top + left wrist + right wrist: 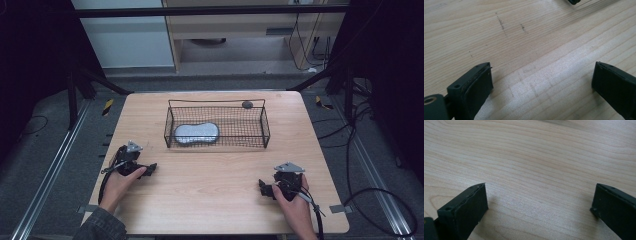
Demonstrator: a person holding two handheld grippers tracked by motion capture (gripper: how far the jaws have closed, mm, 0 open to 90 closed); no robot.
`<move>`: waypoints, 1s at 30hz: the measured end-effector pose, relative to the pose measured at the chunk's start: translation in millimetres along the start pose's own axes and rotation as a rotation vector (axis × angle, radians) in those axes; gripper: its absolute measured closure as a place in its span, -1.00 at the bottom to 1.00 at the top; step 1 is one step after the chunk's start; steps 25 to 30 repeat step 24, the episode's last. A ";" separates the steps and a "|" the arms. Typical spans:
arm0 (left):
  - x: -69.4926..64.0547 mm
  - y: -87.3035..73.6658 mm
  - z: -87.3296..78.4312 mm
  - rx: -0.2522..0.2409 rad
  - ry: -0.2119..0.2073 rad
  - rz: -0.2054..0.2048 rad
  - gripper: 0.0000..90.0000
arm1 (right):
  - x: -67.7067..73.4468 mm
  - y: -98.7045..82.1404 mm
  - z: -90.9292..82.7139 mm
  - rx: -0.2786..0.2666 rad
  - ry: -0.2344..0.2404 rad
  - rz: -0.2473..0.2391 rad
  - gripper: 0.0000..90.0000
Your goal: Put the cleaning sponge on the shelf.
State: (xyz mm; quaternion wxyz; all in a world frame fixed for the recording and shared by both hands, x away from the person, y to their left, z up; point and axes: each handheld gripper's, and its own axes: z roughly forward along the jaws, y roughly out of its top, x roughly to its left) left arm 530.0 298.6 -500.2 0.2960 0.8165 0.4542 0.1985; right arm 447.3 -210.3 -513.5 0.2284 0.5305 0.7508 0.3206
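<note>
Table (220, 165): light wood, square; seen whole from the high view, with dark floor and cables around it; in both gripper views just wood grain close up.
Wire basket (216, 125): black mesh, standing on the far half of the table, well apart from both hands; seen in the high view.
Grey pad (196, 133): flat, peanut-shaped, lying inside the basket at its left part, on the bottom.
Dark round piece (247, 104): small, at the back rim of the basket near its right end; from the high view not possible to tell if on the rim or behind it.
Left gripper (150, 168): held low over the near left part of the table, pointing toward the middle; in the left gripper view (541, 77) jaws spread wide, nothing between them, just bare wood with a few dark scratches.
Right gripper (263, 189): near right part of the table, pointing left; in the right gripper view (540, 200) jaws spread wide, bare wood between.
</note>
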 end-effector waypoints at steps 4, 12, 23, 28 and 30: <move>1.4 -0.6 0.6 -0.004 0.000 -0.006 -0.96 | 0.0 0.0 0.0 0.000 0.000 0.000 -0.99; 4.2 -7.0 3.7 -0.061 -0.019 -0.028 -1.00 | 0.0 0.0 0.0 0.000 0.000 0.001 -0.99; 4.0 -7.5 3.7 -0.065 -0.016 -0.031 -1.00 | 0.1 0.6 0.2 0.001 0.005 0.003 -0.99; 4.0 -7.5 3.7 -0.065 -0.016 -0.031 -1.00 | 0.1 0.6 0.2 0.001 0.005 0.003 -0.99; 4.0 -7.5 3.7 -0.065 -0.016 -0.031 -1.00 | 0.1 0.6 0.2 0.001 0.005 0.003 -0.99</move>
